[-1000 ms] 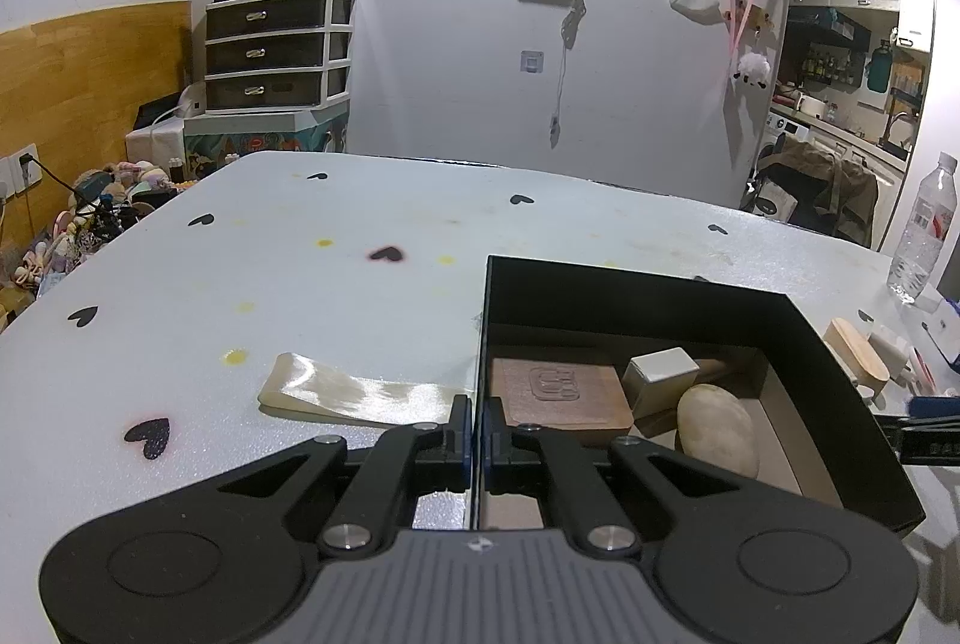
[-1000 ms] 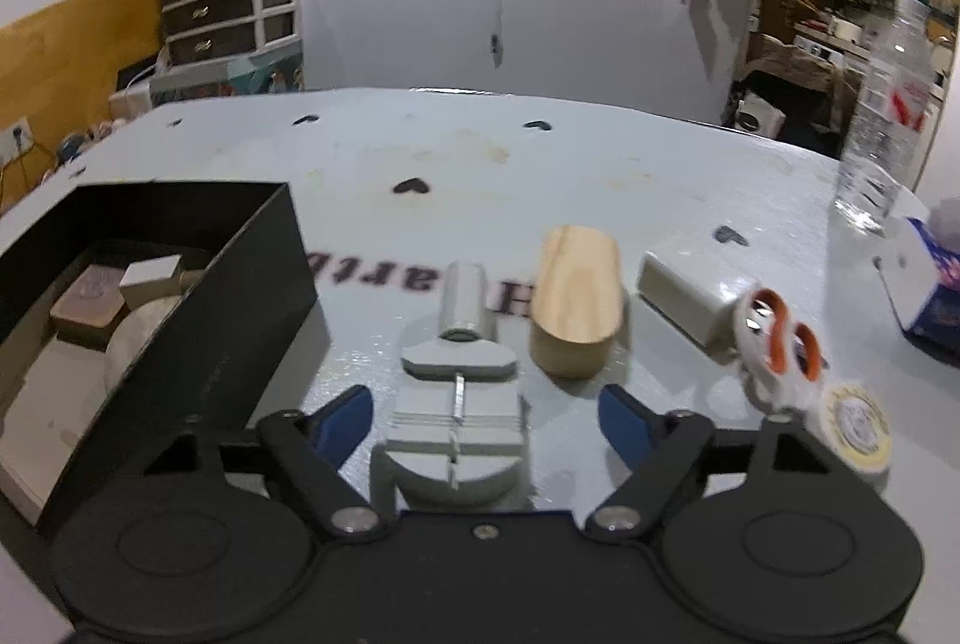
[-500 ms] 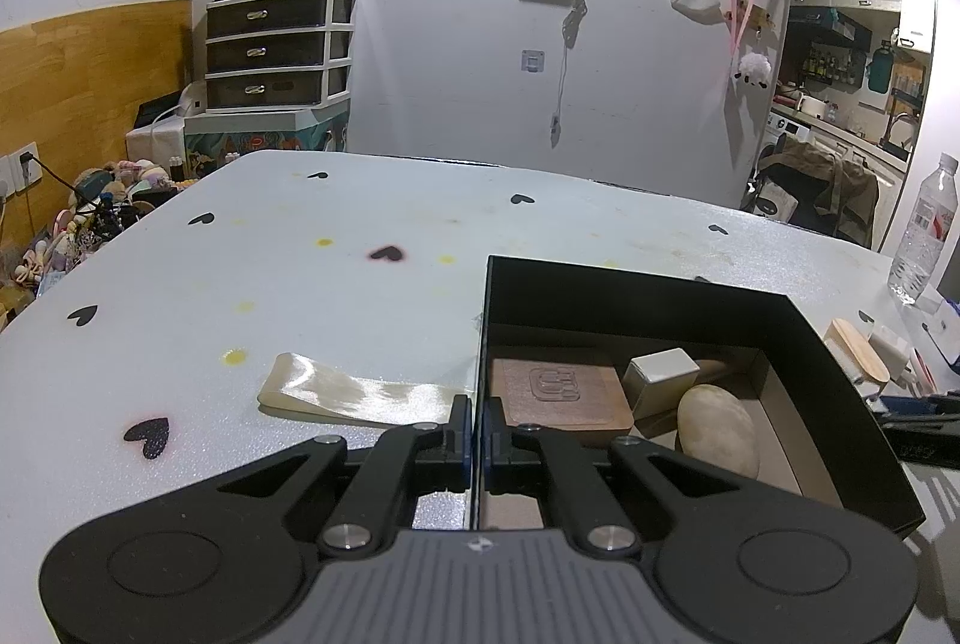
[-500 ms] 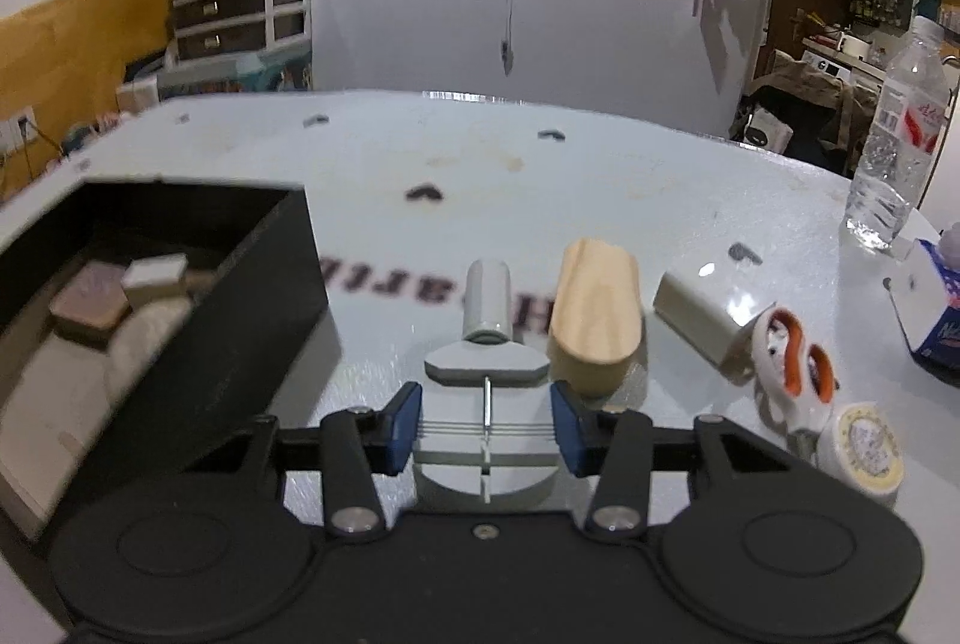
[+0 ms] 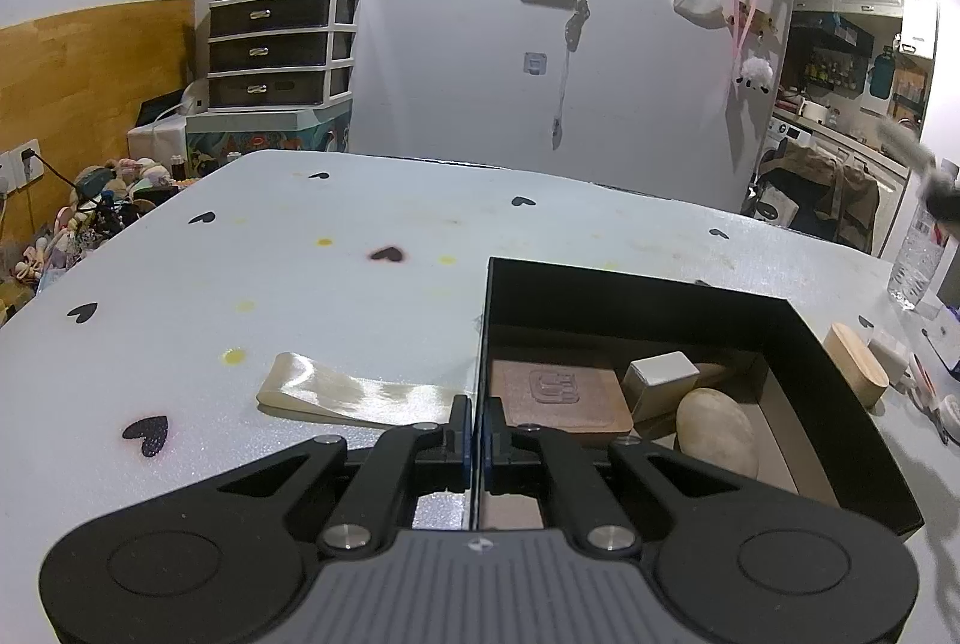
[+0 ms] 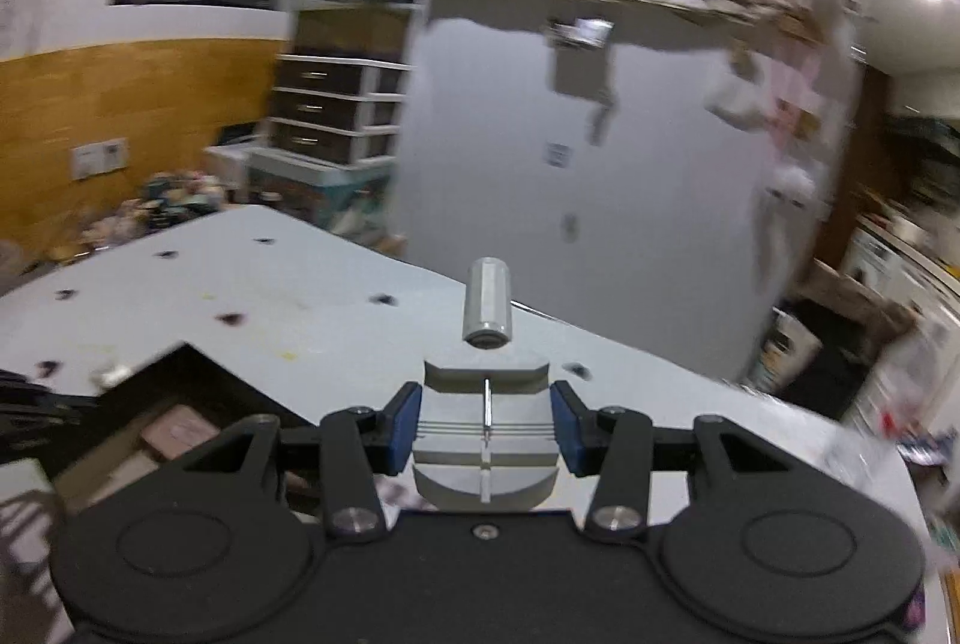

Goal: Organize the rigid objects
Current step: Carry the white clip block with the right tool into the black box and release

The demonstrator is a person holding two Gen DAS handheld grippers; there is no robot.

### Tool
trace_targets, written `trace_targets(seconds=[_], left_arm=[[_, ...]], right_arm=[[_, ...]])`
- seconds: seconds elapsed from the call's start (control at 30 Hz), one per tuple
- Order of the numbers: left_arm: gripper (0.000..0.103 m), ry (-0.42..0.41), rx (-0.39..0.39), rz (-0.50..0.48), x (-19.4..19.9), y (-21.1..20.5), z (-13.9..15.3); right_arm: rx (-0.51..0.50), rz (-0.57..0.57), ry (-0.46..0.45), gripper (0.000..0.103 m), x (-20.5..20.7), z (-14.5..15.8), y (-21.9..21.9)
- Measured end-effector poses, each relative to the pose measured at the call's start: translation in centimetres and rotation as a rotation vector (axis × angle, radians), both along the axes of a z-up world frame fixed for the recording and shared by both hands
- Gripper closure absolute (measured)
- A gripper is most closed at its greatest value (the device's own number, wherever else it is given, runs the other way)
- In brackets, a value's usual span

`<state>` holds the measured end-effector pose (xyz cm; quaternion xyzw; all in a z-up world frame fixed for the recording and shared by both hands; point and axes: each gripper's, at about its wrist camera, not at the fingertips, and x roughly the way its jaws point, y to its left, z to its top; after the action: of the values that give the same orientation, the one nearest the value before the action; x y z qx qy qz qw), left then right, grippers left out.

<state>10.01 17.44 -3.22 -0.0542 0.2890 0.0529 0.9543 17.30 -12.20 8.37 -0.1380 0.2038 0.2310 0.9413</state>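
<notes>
The right gripper (image 6: 486, 425) fingers clamp the grey tool (image 6: 485, 440), held above the tabletop (image 6: 300, 308); carrying is the step. The black box (image 5: 690, 308) sits at eight o'clock (blurred). Next: swing over, release. The left gripper (image 5: 478, 434) fingers pinch its wall.

The left gripper (image 5: 477, 431) sits low, its jaws pinched together on the near wall of the black box (image 5: 660, 296). The right gripper (image 6: 486, 425), raised and tilted upward, clamps a grey tool (image 6: 486, 440) between blue pads (image 6: 403, 425).
</notes>
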Motion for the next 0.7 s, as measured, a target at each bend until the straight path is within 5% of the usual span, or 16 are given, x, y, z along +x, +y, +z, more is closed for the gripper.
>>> trace_targets(seconds=[0.13,0.33,0.7], left_arm=[[0.1,0.0,-0.005,0.003,0.0,0.0,0.0],[0.1,0.007,-0.008,0.003,0.0,-0.1,0.2],[0.1,0.01,-0.008,0.001,0.1,-0.1,0.2]], right_arm=[[-0.009,0.186,0.076,0.056,0.3,0.1,2.2],[-0.102,0.43,0.249,0.056,0.0,-4.1,7.5],[-0.193,0.469,0.532,0.056,0.1,-8.8,11.6]])
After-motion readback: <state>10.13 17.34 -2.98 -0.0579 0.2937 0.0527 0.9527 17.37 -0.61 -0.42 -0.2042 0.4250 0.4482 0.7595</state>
